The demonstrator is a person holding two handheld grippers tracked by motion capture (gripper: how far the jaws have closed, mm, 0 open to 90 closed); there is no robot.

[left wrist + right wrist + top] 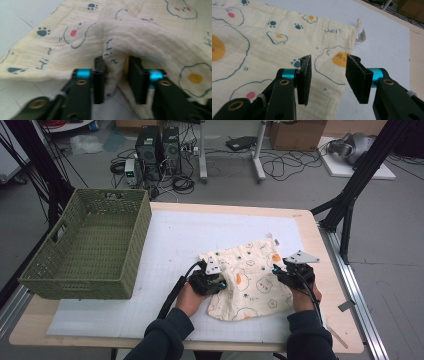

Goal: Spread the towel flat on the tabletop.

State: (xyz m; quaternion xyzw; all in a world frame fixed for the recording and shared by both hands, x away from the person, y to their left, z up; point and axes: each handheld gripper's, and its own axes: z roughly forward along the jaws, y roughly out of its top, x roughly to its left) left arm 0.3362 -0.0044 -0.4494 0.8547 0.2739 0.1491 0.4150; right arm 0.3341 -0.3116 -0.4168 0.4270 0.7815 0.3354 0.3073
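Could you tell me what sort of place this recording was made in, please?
Probably a lab or workshop set up for recording handling tasks. Computer towers and loose cables sit on the bare floor behind the table, black frame struts flank it, and a gridded white mat covers its top.

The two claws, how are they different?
The left claw has a fold of the printed cloth bunched between its jaws, but the right claw has its jaws apart with nothing in them. The left is at the cloth's left edge, the right at its right edge. Both are black with blue bands.
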